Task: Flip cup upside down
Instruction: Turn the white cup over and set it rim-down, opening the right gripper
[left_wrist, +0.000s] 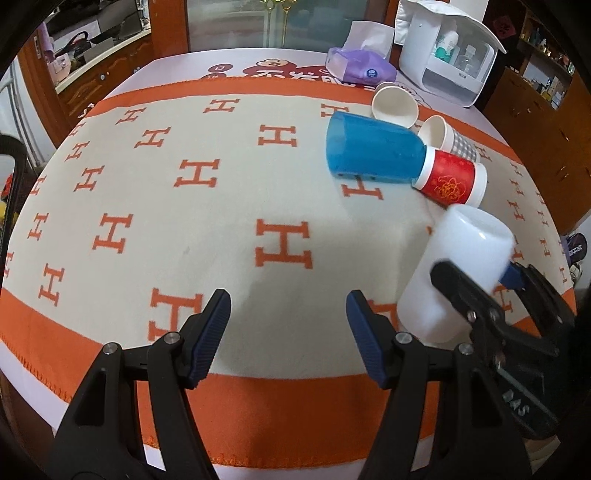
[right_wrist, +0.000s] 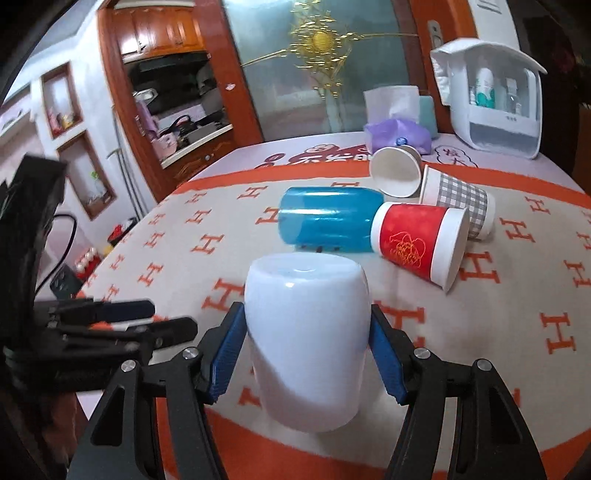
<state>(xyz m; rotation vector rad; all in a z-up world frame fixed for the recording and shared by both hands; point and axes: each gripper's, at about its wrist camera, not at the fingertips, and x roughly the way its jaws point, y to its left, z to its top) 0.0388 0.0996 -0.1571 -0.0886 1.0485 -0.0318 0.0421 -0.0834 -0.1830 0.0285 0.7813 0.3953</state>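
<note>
My right gripper (right_wrist: 308, 345) is shut on a white plastic cup (right_wrist: 308, 339), held bottom-up and slightly tilted just above the cloth. In the left wrist view the same cup (left_wrist: 454, 273) sits at the right between the right gripper's fingers (left_wrist: 458, 291). My left gripper (left_wrist: 288, 332) is open and empty over the cloth, to the left of the cup. It also shows at the left edge of the right wrist view (right_wrist: 122, 317).
A blue cup (right_wrist: 328, 219), a red paper cup (right_wrist: 417, 240), a checked paper cup (right_wrist: 458, 203) and a white paper cup (right_wrist: 397, 171) lie on their sides further back. A purple tissue pack (right_wrist: 399, 136) and a white cabinet (right_wrist: 495, 110) stand at the table's far right.
</note>
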